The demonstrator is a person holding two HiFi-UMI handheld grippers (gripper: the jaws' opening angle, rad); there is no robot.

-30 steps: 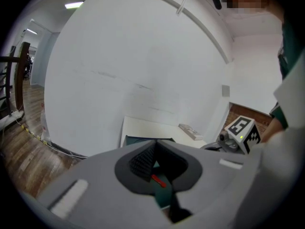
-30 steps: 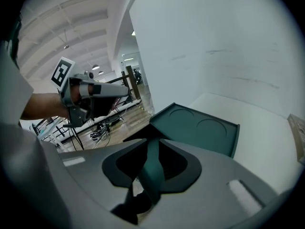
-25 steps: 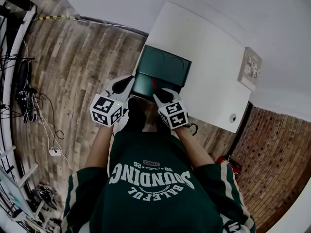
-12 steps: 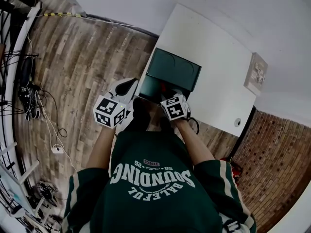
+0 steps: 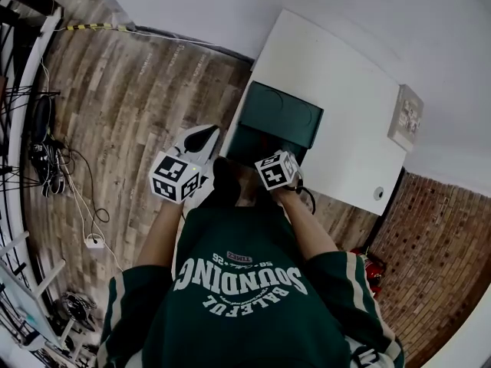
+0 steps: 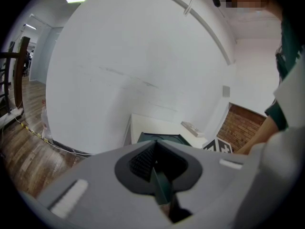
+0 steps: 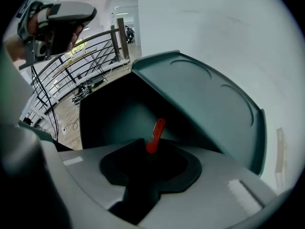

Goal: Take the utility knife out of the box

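Note:
A dark green box stands at the near edge of the white table, its lid tipped back. My right gripper reaches down into the box. In the right gripper view the gripper is shut on the lower end of the red utility knife, which sticks up in front of the dark inside of the box. My left gripper is at the box's left front corner. In the left gripper view the gripper is shut on a thin green edge of the box.
A flat pale object lies at the table's far right corner and a small round thing at its right edge. Wooden floor with cables and a railing lies to the left. A brick wall stands at the right.
My right gripper has moved forward and down into the box and shut on the red knife, which lay free in the box a second ago. The left gripper has barely shifted.

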